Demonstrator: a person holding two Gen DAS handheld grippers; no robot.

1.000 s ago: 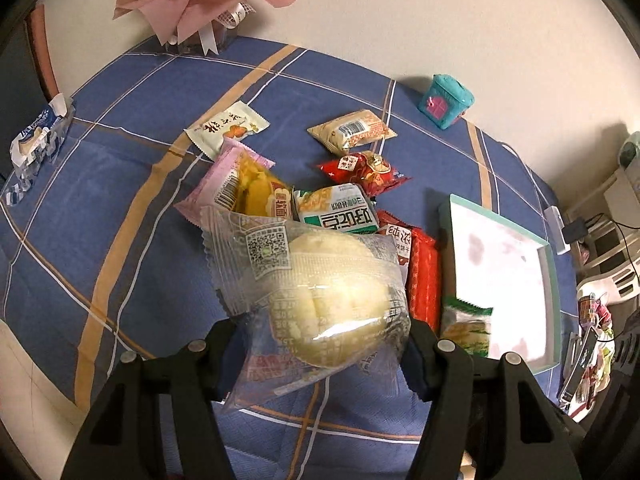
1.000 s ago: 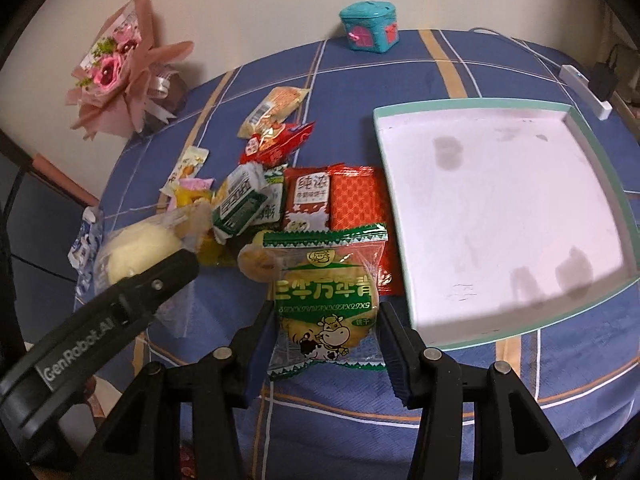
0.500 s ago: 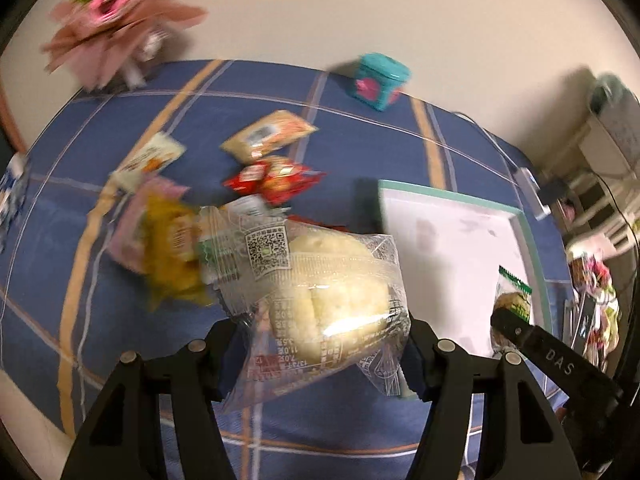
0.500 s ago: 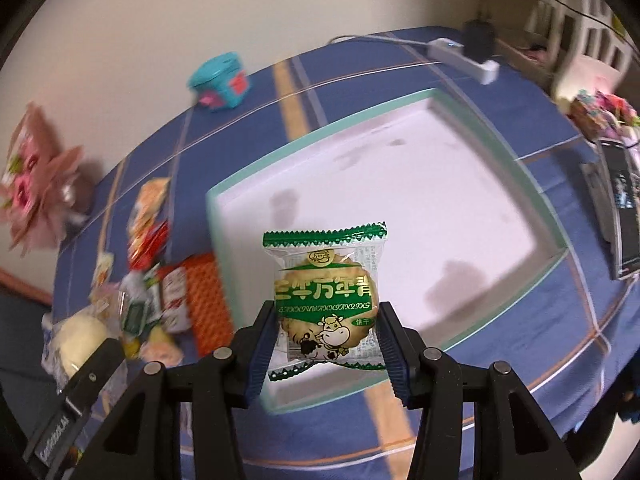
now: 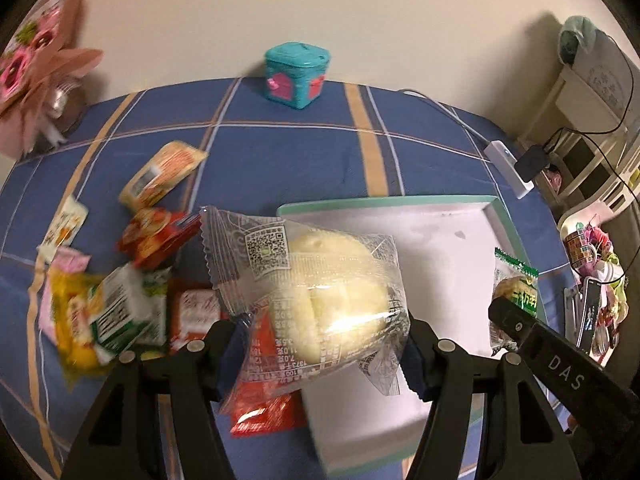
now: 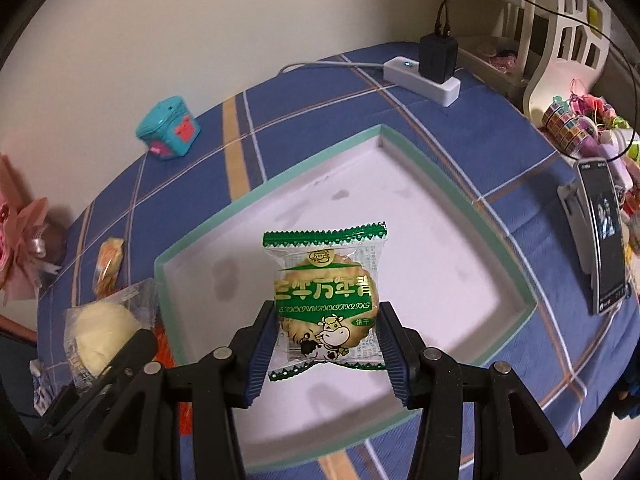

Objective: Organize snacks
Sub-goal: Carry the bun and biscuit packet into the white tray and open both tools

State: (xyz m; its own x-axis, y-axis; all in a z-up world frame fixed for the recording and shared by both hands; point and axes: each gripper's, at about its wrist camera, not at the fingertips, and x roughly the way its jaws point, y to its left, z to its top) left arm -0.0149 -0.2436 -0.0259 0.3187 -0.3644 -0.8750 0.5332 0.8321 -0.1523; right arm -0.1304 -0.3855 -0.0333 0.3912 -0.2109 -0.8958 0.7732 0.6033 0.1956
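Note:
My left gripper [image 5: 320, 344] is shut on a clear-wrapped pale bun [image 5: 320, 292] and holds it above the near left edge of the white tray with a green rim [image 5: 508, 216]. My right gripper [image 6: 326, 352] is shut on a green-and-white biscuit packet [image 6: 326, 300] and holds it over the tray's [image 6: 200, 240] near part. The bun also shows in the right wrist view [image 6: 100, 332], and the biscuit packet shows in the left wrist view [image 5: 514, 288]. Several snack packets lie left of the tray, among them a red one [image 5: 156, 232] and an orange one [image 5: 164, 172].
A teal box [image 5: 296, 74] stands at the table's far edge. A pink bouquet [image 5: 36, 68] is at the far left. A white power strip with a black plug [image 6: 424, 76] lies behind the tray. A phone on a stand [image 6: 604, 236] is at the right.
Both grippers have swung right from the snack pile to the tray, each carrying its packet. The tray now lies under the biscuit packet and beside the bun.

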